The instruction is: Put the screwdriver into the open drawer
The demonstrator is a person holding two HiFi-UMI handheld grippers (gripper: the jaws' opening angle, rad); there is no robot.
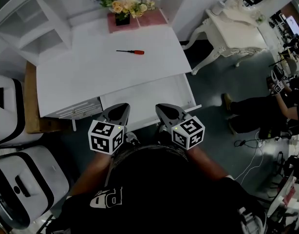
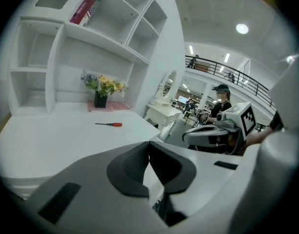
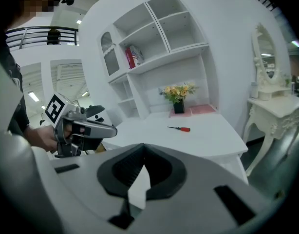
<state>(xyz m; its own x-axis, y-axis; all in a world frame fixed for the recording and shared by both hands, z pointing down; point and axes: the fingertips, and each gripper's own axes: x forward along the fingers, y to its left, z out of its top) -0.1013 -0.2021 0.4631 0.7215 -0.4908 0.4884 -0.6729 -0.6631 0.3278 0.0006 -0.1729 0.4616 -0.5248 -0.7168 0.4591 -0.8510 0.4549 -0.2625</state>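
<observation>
On the white desk (image 1: 81, 72), out toward the middle and a bit short of the flower pot (image 1: 122, 14), the screwdriver (image 1: 131, 51) is laid flat. Its red handle is at the right in the head view and its dark shaft at the left, with nothing touching it. Well apart from it, at the desk's near edge, the open drawer (image 1: 149, 99) is found, its near end covered by the two grippers held just in front. The left gripper (image 1: 123, 106) is seen with its fingers pressed together, tips meeting, and the right gripper (image 1: 160, 107) the same — nothing pinched in either. Writing-wise, a red book (image 2: 84, 11) is spotted on an upper shelf, print too small to be read. White letters (image 1: 106, 197) on the black shirt (image 1: 164, 189) are only partly shown — not readable for sure.
</observation>
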